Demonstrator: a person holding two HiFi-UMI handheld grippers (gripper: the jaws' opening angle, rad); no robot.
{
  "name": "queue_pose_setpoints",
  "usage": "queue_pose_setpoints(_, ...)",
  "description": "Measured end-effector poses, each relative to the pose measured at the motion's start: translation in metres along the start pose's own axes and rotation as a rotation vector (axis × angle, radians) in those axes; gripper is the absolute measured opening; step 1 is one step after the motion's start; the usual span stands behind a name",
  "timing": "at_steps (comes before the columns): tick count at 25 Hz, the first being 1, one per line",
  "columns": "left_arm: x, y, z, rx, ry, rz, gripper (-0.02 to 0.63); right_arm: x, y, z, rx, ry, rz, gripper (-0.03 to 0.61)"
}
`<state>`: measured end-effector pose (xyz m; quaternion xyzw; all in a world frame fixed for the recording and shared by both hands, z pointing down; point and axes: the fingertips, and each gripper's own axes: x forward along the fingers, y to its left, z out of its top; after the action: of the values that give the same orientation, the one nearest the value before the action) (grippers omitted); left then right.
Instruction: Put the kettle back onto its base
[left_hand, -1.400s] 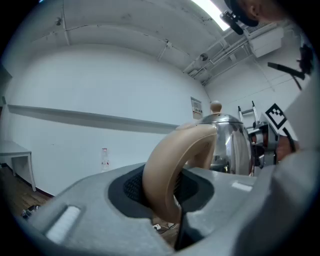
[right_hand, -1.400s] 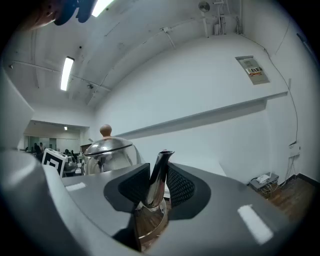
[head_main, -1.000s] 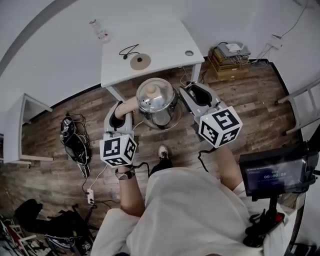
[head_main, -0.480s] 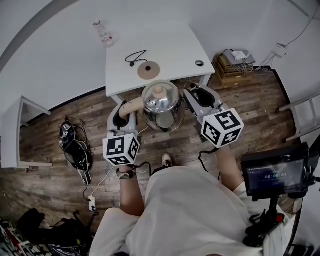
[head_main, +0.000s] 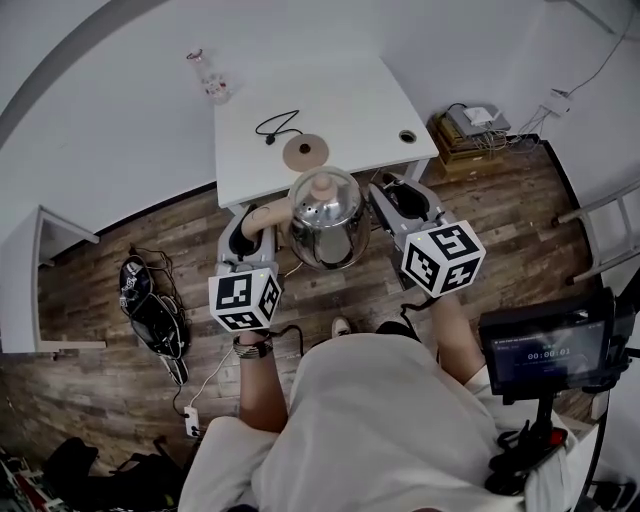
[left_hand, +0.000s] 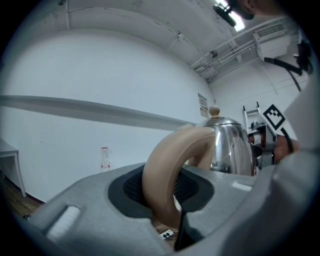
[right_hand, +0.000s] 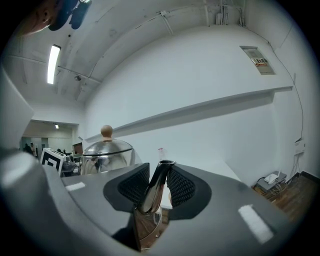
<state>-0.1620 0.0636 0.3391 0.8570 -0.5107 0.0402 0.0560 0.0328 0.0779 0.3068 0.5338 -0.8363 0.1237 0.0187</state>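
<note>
We are mid-carry: the round polished-steel kettle (head_main: 328, 220) with its wooden lid knob hangs over the near edge of the white rectangular table (head_main: 370, 110), resting on nothing. Our left gripper (head_main: 250, 228), at the kettle's 9 o'clock, is clamped on the curved beige handle (left_hand: 162, 165). Our right gripper (head_main: 394, 197), at its 3 o'clock, pinches the thin steel spout (right_hand: 150, 192) between its ribbed pads. The flat round tan base (head_main: 306, 152) with its black cord (head_main: 272, 127) lies on the table at the kettle's 12 o'clock, near but apart. Next, we judge, both hands must carry the kettle forward level, centre it over the base and lower it straight
</note>
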Motion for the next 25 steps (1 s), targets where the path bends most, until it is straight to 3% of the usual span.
queue_pose_setpoints(18, 0.002, 0.009, 0.001, -0.026, 0.029, -0.001, 0.103, 0.01, 0.004, 0.005, 0.028, 0.018, -0.005, 0.106)
queue_pose_setpoints(25, 0.035, 0.024, -0.003, -0.037, 0.049, 0.009, 0.101, 0.048, -0.016, 0.01, 0.038, 0.02, 0.02, 0.1)
